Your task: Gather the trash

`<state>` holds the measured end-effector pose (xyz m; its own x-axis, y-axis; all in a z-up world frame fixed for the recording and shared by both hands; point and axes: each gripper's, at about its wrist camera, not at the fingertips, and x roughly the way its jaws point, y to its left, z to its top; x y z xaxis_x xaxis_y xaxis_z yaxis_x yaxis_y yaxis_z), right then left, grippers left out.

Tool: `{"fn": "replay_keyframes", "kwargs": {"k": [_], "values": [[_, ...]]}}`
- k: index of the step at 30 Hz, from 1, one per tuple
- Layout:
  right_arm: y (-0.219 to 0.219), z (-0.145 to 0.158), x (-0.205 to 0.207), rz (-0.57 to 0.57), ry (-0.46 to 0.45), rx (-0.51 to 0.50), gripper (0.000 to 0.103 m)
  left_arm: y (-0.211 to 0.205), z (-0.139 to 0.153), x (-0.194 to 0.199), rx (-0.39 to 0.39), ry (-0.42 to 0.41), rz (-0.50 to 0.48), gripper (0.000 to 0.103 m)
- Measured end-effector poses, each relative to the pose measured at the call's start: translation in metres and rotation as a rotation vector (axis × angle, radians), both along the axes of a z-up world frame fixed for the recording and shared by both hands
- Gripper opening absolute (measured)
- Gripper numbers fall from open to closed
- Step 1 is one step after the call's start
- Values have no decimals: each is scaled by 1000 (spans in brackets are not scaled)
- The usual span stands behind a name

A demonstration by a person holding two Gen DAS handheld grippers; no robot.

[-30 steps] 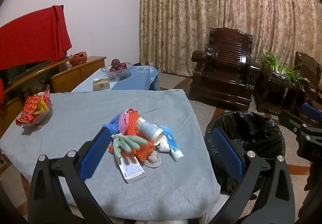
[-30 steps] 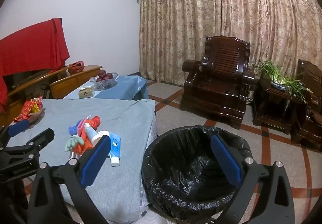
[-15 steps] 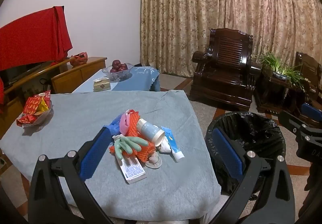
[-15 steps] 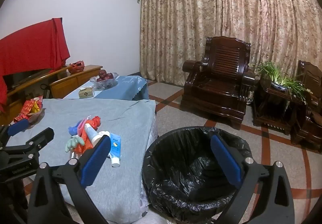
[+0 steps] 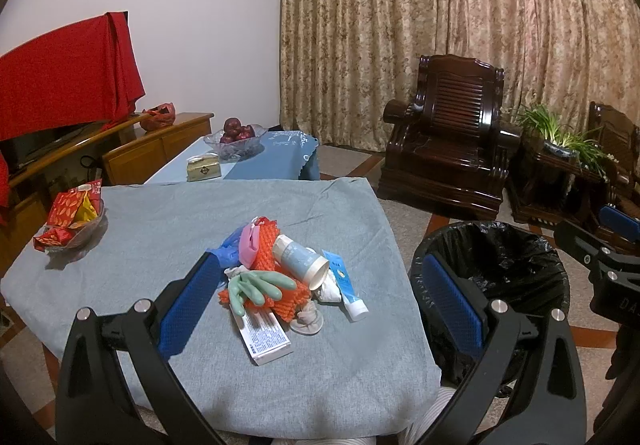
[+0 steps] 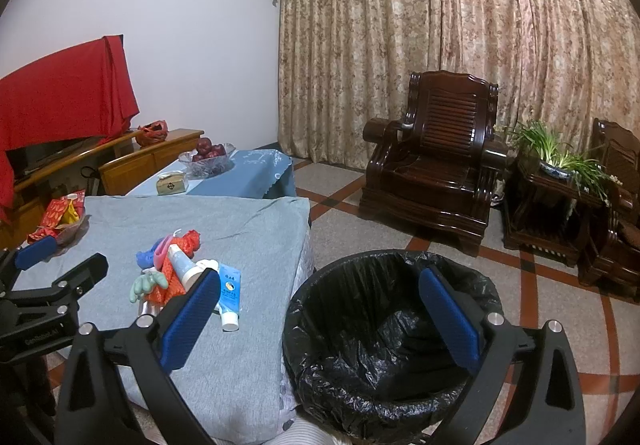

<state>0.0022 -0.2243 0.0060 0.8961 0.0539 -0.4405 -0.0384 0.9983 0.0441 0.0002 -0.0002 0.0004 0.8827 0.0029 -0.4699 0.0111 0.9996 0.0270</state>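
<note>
A pile of trash lies mid-table on the grey cloth [image 5: 160,229]: an orange foam net [image 5: 268,241], a green glove [image 5: 256,285], a pale blue cup [image 5: 300,261], a blue-white tube [image 5: 348,285], a white printed box [image 5: 264,337] and a pink piece [image 5: 248,245]. The pile also shows in the right wrist view [image 6: 180,269]. A bin with a black bag [image 6: 392,329] stands on the floor right of the table. My left gripper [image 5: 320,309] is open and empty, held above the table's near edge. My right gripper [image 6: 320,325] is open and empty above the bin's near rim.
A glass bowl of red snack packets [image 5: 68,221] sits at the table's left edge. A low table with a fruit bowl [image 5: 236,137] and a tissue box [image 5: 204,167] stands behind. A dark wooden armchair [image 5: 444,149] and a plant stand [image 5: 560,165] stand at the right.
Both views have shifted very slightly; the trash pile and the bin stay where they were. Both grippers stay open.
</note>
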Motion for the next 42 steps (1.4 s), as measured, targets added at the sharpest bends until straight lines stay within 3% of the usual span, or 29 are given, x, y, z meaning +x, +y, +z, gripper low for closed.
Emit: {"fn": "replay_keyframes", "kwargs": {"k": [42], "values": [[-1,0,1,0,4,2,97,0,0,1,2,3,0,98]]}}
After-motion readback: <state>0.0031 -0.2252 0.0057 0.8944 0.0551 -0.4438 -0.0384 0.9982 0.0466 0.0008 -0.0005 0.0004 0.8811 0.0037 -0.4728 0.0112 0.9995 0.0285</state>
